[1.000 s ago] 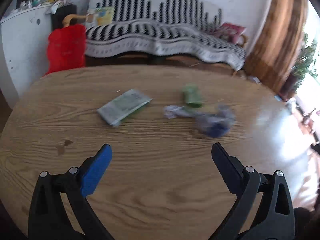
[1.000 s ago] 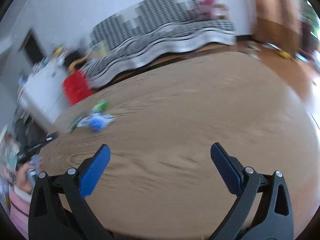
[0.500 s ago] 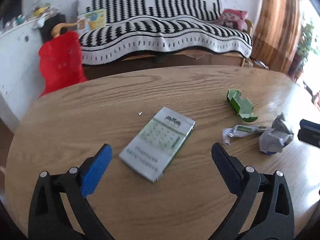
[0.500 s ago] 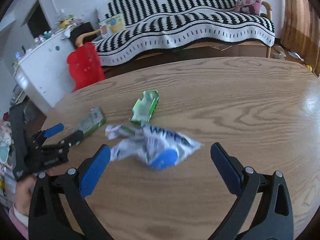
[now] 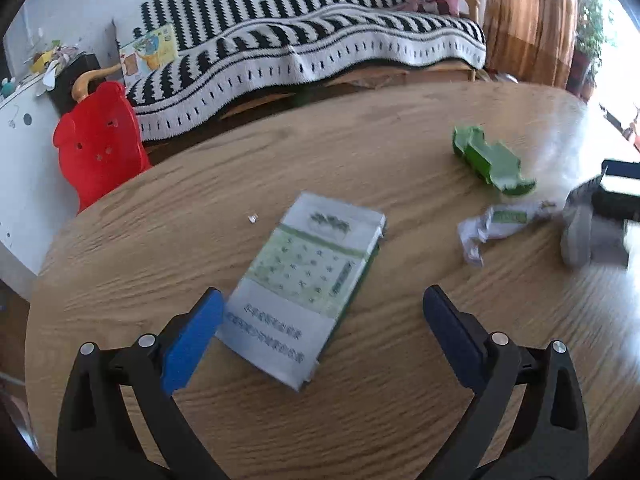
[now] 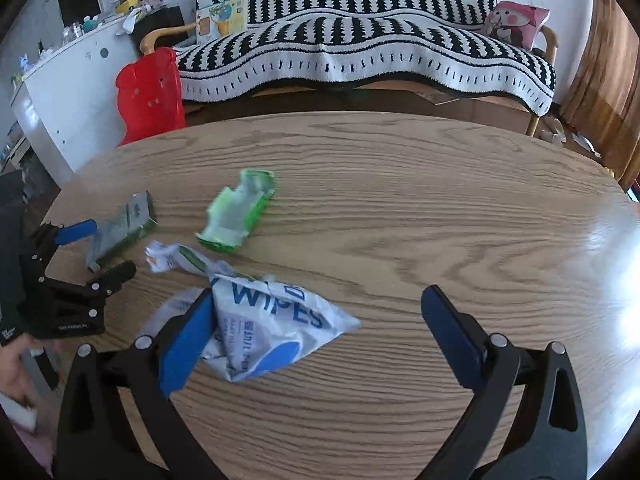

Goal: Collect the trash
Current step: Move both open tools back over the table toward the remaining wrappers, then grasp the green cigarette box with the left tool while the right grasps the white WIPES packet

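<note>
You are bringing the right gripper [image 6: 316,328], jaws spread and empty, onto the wipes packet [image 6: 272,328] lying against its left pad; centre it before you are clamping, since crumpled film slips.

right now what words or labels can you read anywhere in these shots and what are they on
"WIPES": big blue letters on the crumpled white wipes packet, between the right claw fingers.
Smaller print on that packet: too blurred to read.
Flat green and white box ahead of the left claw: lines of print, too blurred to read.
Left claw body, seen from the right wrist: small white marking, too small to read.
Green carton: no text legible.
</note>
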Motion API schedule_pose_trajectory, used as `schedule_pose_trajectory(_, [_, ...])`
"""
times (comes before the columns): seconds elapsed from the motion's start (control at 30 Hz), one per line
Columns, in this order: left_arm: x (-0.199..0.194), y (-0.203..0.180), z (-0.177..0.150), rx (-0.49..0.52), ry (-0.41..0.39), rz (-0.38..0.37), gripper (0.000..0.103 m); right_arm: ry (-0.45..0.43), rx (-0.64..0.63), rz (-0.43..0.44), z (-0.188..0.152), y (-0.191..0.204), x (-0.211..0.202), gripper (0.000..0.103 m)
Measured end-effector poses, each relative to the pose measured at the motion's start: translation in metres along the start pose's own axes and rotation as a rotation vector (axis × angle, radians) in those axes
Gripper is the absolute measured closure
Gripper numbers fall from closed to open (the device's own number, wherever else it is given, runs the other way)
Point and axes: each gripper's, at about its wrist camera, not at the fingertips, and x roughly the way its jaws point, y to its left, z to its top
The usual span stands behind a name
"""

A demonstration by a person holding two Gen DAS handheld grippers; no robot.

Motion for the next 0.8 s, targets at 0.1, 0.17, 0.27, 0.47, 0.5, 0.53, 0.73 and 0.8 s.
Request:
schedule_pose_trajectory(0.1, [-0.002,-0.001,-0.002,-0.007,0.001,-0.008,0.006,0.000,-0.016,-0.051,-0.003,-0.019,-0.006,0.006])
schedule_pose_trajectory(0.17, [-0.004,-0.005,-0.003,-0.004,0.005,-0.014,0.006,0.001,-0.001,-0.077,-0.004,-0.035,-0.008,0.006])
schedule_pose_trajectory(0.27, [-0.007,-0.020,-0.004,0.035,0.013,-0.058,0.006,0.004,0.046,-0.085,-0.008,-0.059,-0.013,0.006])
schedule_pose_trajectory(0.47, [-0.019,-0.036,-0.002,0.046,0.009,-0.104,0.006,-0.003,0.157,0.027,-0.014,-0.094,-0.034,0.006])
schedule_pose_trajectory(0.5, [-0.020,-0.032,-0.002,0.033,0.003,-0.073,0.006,0.000,0.146,0.075,-0.015,-0.095,-0.036,0.006])
schedule_pose_trajectory(0.53, [-0.021,-0.027,-0.002,0.017,-0.005,-0.029,0.006,0.002,0.123,0.102,-0.015,-0.094,-0.037,0.006])
schedule_pose_trajectory(0.73, [-0.012,0.015,-0.003,-0.172,0.007,-0.013,0.006,-0.008,-0.181,0.101,-0.024,-0.065,-0.029,0.006])
schedule_pose_trajectory(0.8, [-0.005,0.016,-0.005,-0.168,0.027,-0.001,0.006,-0.022,-0.240,0.095,-0.029,-0.054,-0.024,0.006])
